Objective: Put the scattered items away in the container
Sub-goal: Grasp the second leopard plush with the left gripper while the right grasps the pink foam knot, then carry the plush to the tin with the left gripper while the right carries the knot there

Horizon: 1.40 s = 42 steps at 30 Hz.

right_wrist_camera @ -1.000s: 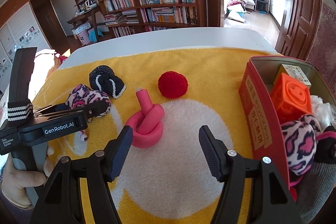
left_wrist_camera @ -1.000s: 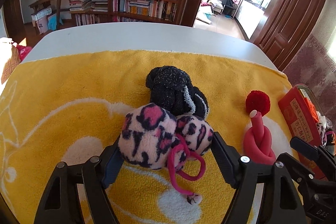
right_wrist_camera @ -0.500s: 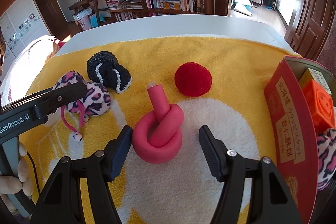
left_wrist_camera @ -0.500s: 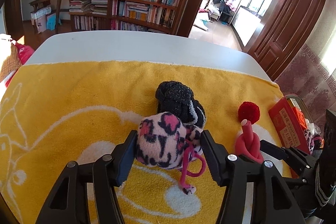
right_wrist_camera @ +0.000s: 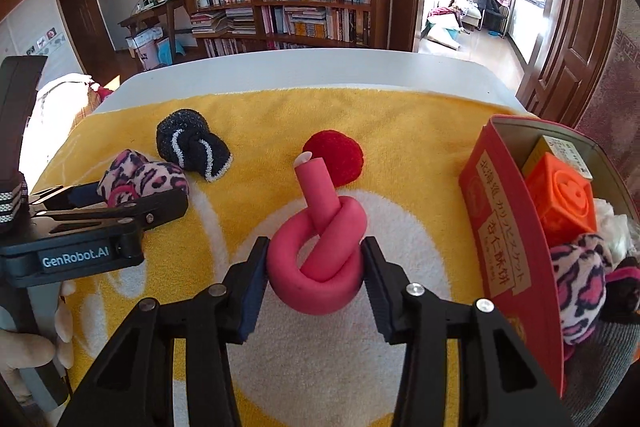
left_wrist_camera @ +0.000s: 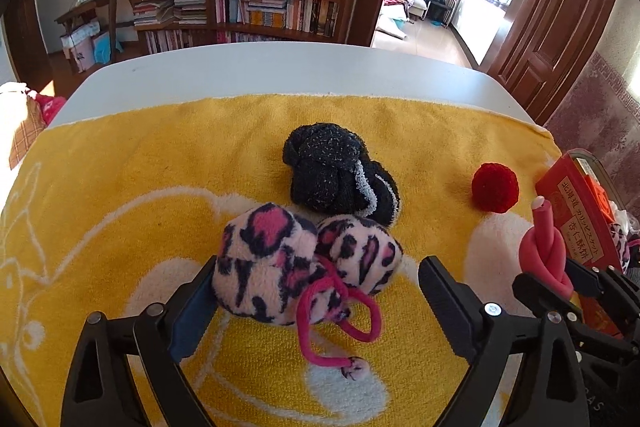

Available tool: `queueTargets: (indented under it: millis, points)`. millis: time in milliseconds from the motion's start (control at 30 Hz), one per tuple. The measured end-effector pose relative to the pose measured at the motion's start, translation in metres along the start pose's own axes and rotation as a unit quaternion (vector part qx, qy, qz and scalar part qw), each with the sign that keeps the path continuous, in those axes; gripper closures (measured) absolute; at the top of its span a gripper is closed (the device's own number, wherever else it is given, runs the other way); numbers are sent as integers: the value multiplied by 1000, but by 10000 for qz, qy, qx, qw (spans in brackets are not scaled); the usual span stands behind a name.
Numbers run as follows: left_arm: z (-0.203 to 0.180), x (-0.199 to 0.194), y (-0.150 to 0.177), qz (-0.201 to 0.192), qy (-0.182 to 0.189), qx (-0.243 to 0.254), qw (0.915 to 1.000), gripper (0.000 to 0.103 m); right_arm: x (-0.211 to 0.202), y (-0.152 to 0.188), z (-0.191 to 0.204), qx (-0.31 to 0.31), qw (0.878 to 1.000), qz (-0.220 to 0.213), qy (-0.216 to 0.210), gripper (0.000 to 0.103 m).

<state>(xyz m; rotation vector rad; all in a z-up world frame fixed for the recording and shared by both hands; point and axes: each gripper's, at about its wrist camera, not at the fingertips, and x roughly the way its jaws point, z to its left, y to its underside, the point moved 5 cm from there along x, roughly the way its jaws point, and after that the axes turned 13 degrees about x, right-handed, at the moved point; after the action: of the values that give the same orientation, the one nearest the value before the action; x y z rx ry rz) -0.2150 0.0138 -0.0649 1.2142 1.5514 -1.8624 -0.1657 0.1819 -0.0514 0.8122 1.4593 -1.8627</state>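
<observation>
A pink leopard-print plush (left_wrist_camera: 292,267) with a pink cord lies on the yellow towel between the fingers of my left gripper (left_wrist_camera: 316,291). The left pad touches it; the right pad stands apart, so the gripper is open. A black knotted sock (left_wrist_camera: 336,179) lies just behind the plush. My right gripper (right_wrist_camera: 314,267) is shut on the pink knotted foam tube (right_wrist_camera: 320,251), both pads pressing its sides. A red pompom (right_wrist_camera: 334,157) lies behind the tube. The red tin container (right_wrist_camera: 508,247) stands at the right, holding an orange cube (right_wrist_camera: 564,199) and another leopard plush (right_wrist_camera: 580,279).
The yellow towel (left_wrist_camera: 140,187) covers a white table (left_wrist_camera: 280,67) whose far edge lies ahead. A bookshelf and doorway stand beyond. The left gripper body (right_wrist_camera: 88,227) is at the left in the right wrist view.
My right gripper moved forward and closed on the pink tube. My left gripper, narrower half a second ago, has widened around the leopard plush, which stays on the towel.
</observation>
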Motion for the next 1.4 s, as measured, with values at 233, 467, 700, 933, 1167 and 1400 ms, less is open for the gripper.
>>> queueTargets:
  millis: [233, 467, 700, 933, 1167, 1400]
  points:
    - [4, 1, 2, -98, -35, -48, 9999, 27, -39, 0, -13, 212, 9989, -383, -157, 54]
    - [-2, -36, -9, -464, -57, -44, 9989, 27, -85, -9, -46, 661, 9939, -833, -287, 54]
    - [-45, -74, -31, -840, 257, 231, 9959, 27, -127, -24, -107, 1183, 9839, -1341, -52, 54]
    - [-116, -97, -56, -1092, 701, 683, 9892, 27, -146, -41, -174, 1665, 9738, -1539, 165, 54]
    - [-184, -98, -79, -1079, 1271, 923, 9817, 27, -143, -38, -206, 1929, 9707, -1433, 55, 54]
    - [-249, -92, -94, -1015, 1659, 1242, 9730, 27, -140, -27, -227, 2132, 9661, -1454, -21, 54]
